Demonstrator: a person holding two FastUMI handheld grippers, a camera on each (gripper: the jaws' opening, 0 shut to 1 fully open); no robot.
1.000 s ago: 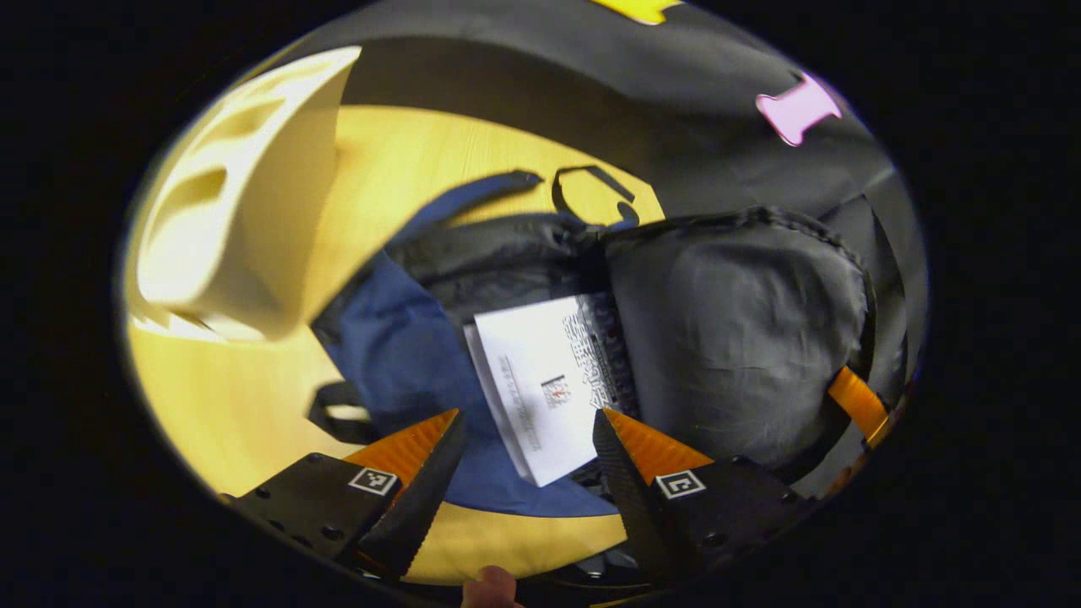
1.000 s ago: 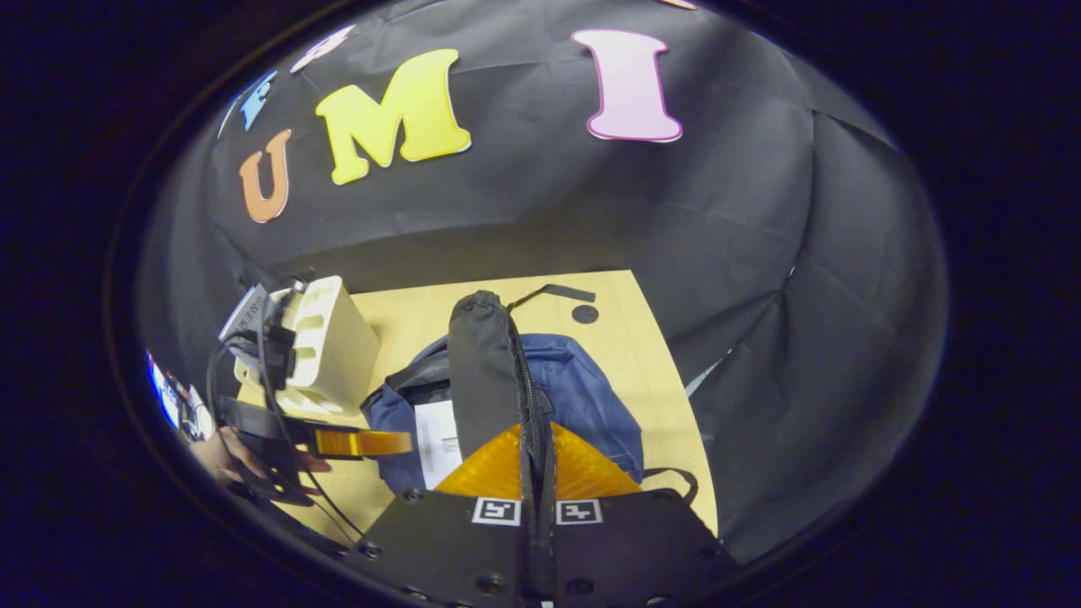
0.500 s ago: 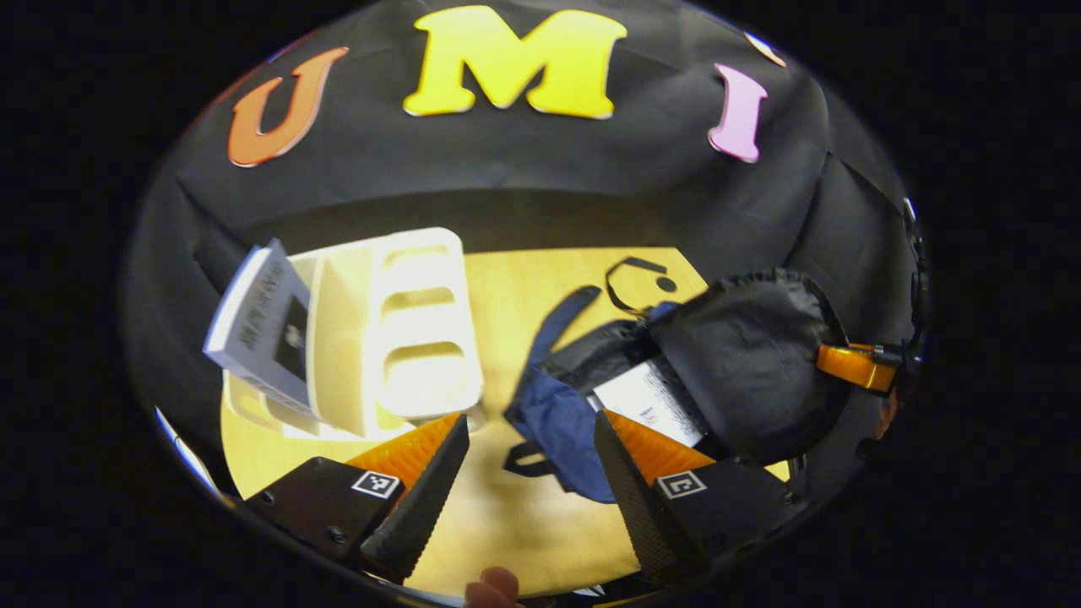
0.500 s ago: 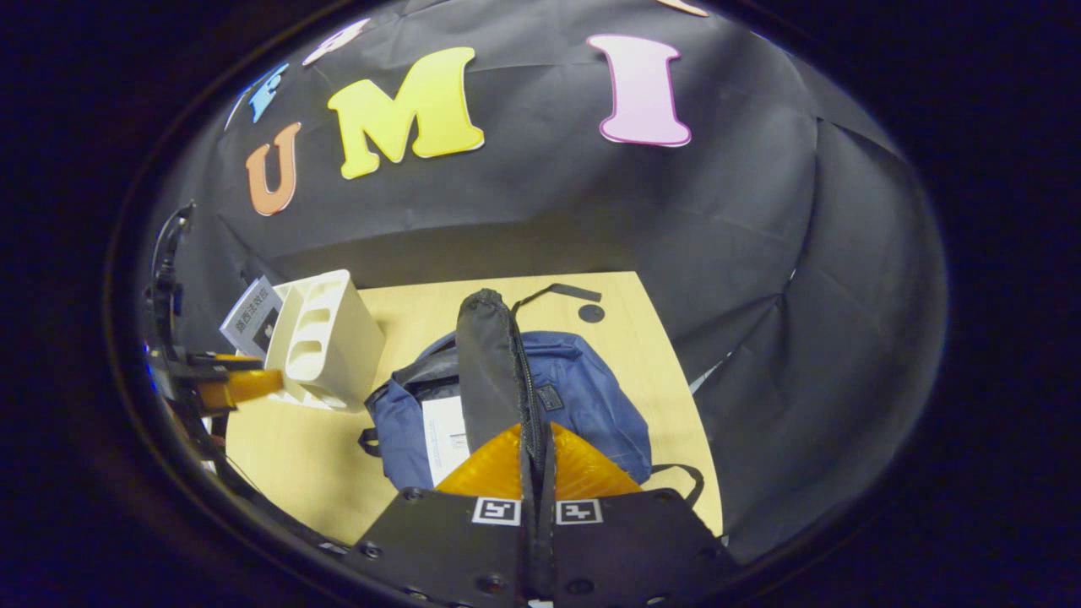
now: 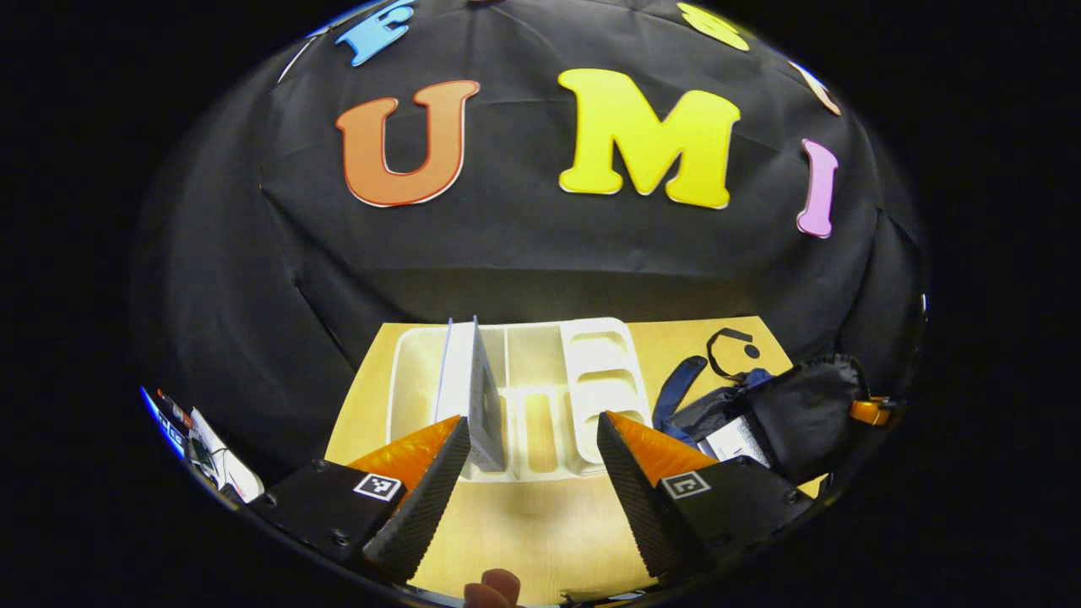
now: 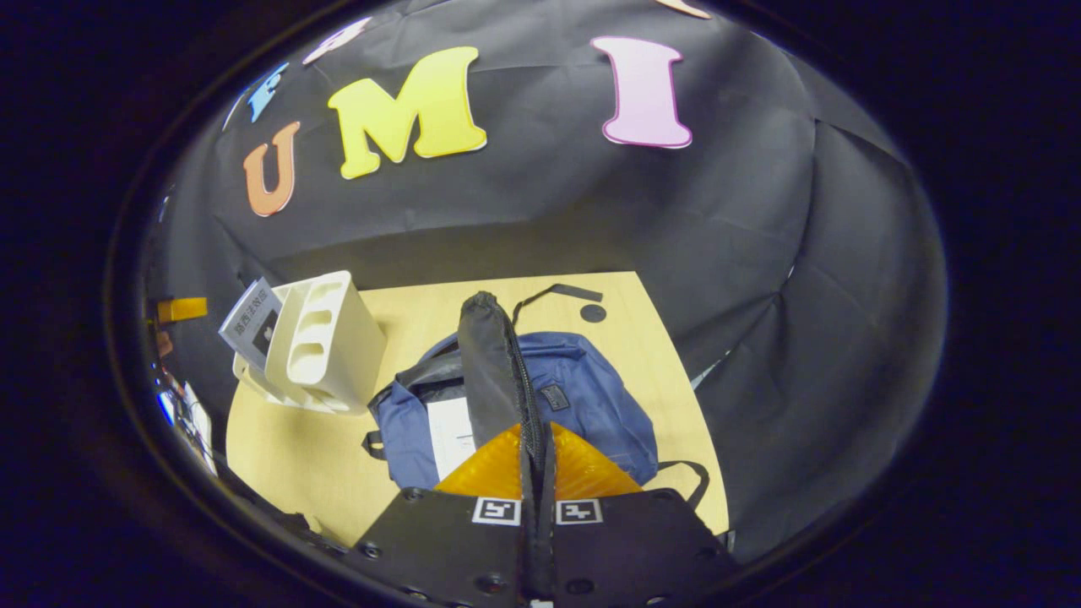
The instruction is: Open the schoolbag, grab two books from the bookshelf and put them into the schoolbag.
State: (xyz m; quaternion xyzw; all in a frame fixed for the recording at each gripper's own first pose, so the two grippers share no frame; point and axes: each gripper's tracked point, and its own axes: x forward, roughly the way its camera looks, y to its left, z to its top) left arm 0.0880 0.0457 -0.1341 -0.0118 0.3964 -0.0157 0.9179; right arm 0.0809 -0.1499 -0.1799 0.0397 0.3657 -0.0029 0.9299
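Left claw (image 5: pixel 530 460) wide and empty, aimed at the bookshelf (image 5: pixel 540 380), just short of the second book (image 5: pixel 473 397) upright in it. Right claw (image 6: pixel 537 456) pinched on the flap (image 6: pixel 490 371), holding the schoolbag (image 6: pixel 583 405) open beside the bookshelf, first book (image 6: pixel 452 431) inside. Next, likely: straddle the upright book, close, lift.

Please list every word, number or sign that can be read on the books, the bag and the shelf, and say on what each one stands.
No text here can be read with certainty.
Grey-and-white book cover in the cream plastic bookshelf: printed characters, too blurred to read.
White book inside the blue fabric schoolbag: print too small to read.
Small dark patch on the schoolbag: unreadable.
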